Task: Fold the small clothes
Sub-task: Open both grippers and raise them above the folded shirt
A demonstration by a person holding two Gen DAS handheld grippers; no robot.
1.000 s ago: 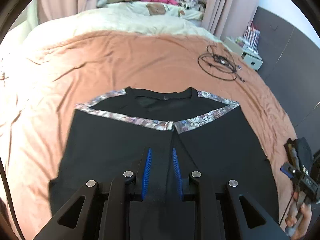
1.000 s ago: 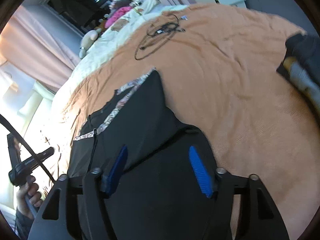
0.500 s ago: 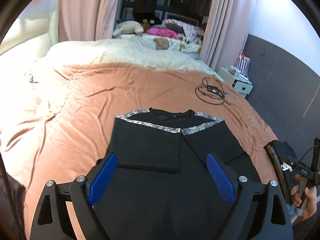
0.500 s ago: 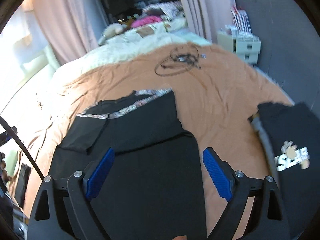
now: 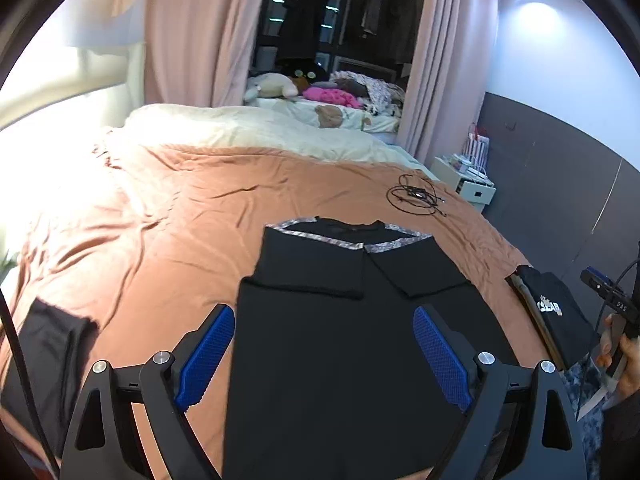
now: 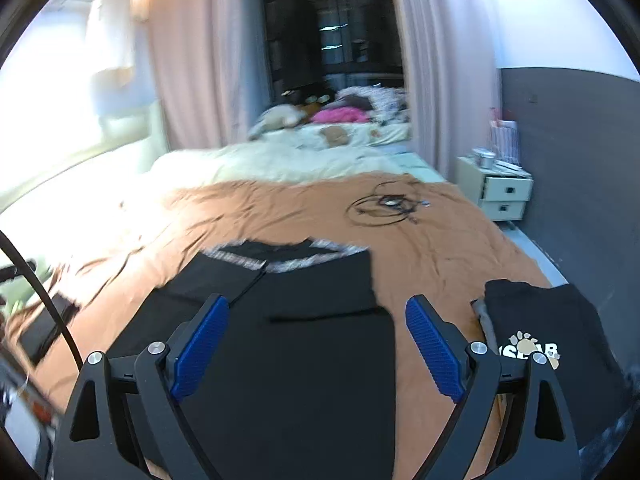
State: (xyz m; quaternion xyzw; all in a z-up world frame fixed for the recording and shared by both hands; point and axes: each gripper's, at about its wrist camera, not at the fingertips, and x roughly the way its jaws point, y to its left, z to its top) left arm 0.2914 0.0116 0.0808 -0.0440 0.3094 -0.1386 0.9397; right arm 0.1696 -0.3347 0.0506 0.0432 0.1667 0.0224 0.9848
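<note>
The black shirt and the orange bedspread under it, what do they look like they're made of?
Black shirt: soft knit fabric, matte; it lies limp and flat with folded-in sleeves, and the shoulder trim looks like a printed pattern. Orange bedspread: thin, smooth woven cloth, probably cotton or microfibre, with fine wrinkles and a faint sheen.

Pink curtains (image 5: 192, 32), grey wall panel (image 6: 568, 128), cream nightstand (image 6: 502, 192).
</note>
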